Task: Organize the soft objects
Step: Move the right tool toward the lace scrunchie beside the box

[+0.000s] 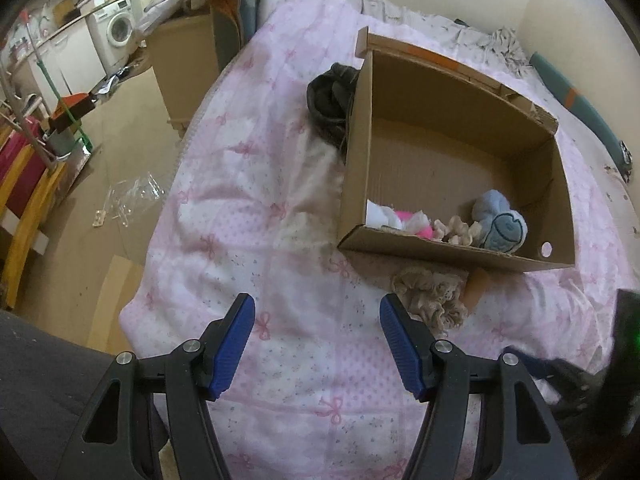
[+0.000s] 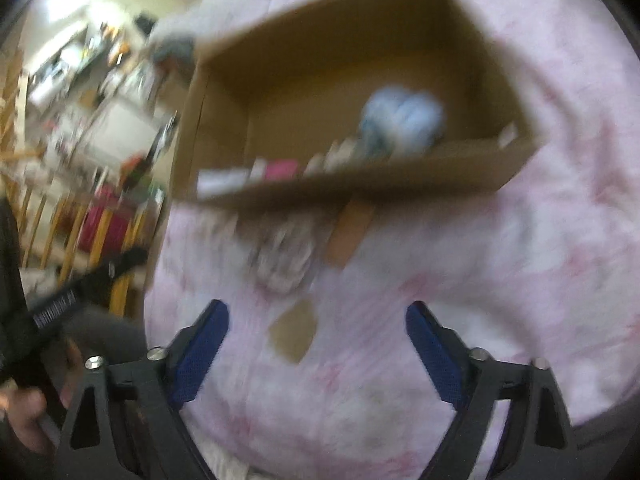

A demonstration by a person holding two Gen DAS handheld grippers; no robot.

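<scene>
Both wrist views are looking down onto a bed covered by a pink quilt (image 1: 248, 216), on which an open cardboard box (image 1: 560, 200) is sitting. The left gripper (image 1: 318, 344) is hovering above the quilt with its jaws spread wide and nothing between the blue pads. The right gripper (image 2: 318, 354) is likewise standing wide open and empty; its view is blurring heavily, so fine detail there cannot be told.

The box is already holding several soft things along its near wall: a pale blue plush toy (image 1: 500, 220), a small beige ruffled item (image 1: 454, 230), and a pink and white bundle (image 1: 400, 220). One beige frilly scrunchie (image 1: 430, 298) is lying on the quilt outside the box, just beside the near wall and just ahead of the left gripper's right finger. A dark garment (image 1: 330, 104) is bunching against the outside of the box's left wall.

Judging by appearance, the scrunchie is light, limp and easily compressed, with no risk of breakage. A pinch across the gathered middle of its ruffles is likely to be holding best, since an outer frill alone may be slipping free or pulling loose. The soft quilt beneath is yielding, so the pads may be catching bedding along with the fabric unless they are closing slightly above it.
</scene>
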